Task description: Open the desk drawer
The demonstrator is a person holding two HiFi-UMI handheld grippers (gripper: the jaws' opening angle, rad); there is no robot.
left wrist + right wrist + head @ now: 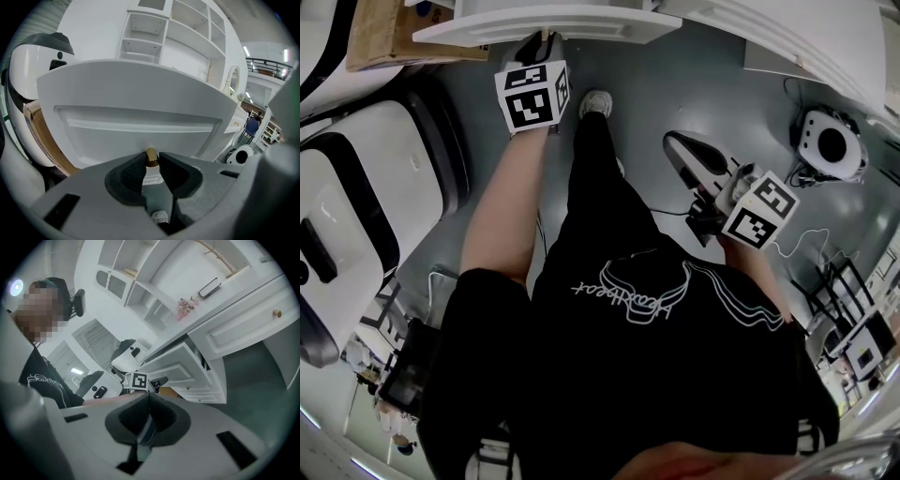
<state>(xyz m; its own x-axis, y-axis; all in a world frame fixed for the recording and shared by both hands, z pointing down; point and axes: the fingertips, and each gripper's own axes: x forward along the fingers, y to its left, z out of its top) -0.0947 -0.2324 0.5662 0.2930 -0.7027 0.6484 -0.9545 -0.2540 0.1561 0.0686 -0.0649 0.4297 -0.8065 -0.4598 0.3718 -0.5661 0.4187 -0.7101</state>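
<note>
A white desk drawer (544,23) juts out at the top of the head view. Its panelled front (140,122) fills the left gripper view. My left gripper (151,159) is shut on the drawer's small brass knob (151,154), with the pads pressed on both of its sides. In the head view this gripper (544,42) reaches the drawer front ahead of its marker cube. From the side, the right gripper view shows the drawer (185,366) standing out from the desk. My right gripper (149,394) is shut with nothing in it, and it hangs at the right over the floor (677,143).
The person's leg and white shoe (596,103) stand just below the drawer. A large white-and-black machine (356,206) is at the left, a cardboard box (380,33) behind it. A round white device (830,141) with cables lies right. A second drawer with a brass knob (277,313) is shut.
</note>
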